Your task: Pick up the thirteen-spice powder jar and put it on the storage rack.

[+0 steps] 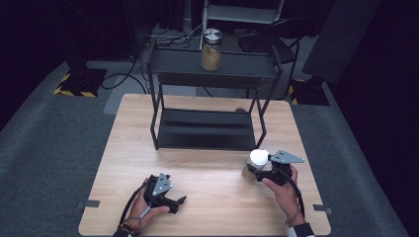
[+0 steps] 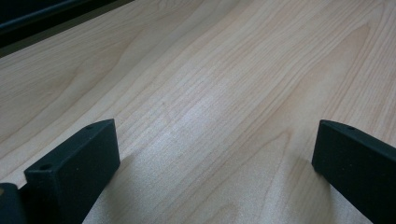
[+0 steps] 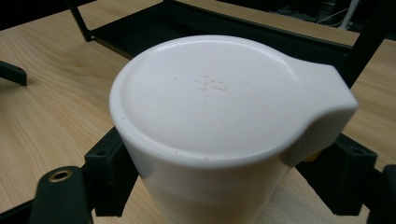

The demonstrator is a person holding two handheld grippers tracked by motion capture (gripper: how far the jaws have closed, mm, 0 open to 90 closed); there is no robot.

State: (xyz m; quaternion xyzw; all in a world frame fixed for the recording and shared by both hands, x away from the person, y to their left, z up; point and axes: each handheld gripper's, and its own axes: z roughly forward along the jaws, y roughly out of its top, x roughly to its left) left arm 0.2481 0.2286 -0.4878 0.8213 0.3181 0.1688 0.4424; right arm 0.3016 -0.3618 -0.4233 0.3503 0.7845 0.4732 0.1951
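Note:
My right gripper (image 1: 258, 167) is shut on a jar with a white lid (image 1: 257, 158) at the right of the wooden table (image 1: 207, 163), just in front of the black shelf rack (image 1: 207, 129). In the right gripper view the white-lidded jar (image 3: 224, 107) sits between the two black jaws, its lid tab pointing right. My left gripper (image 1: 179, 201) lies low near the front left of the table, open, with bare wood between its fingers (image 2: 74, 168). A second jar with a metal lid (image 1: 211, 50) stands on the rack's top shelf.
The black two-level rack stands at the middle back of the table; its lower shelf (image 1: 205, 131) holds nothing. Beyond the table lie cables (image 1: 123, 79), a chair base and yellow-black floor markers (image 1: 74, 91). Grey carpet surrounds the table.

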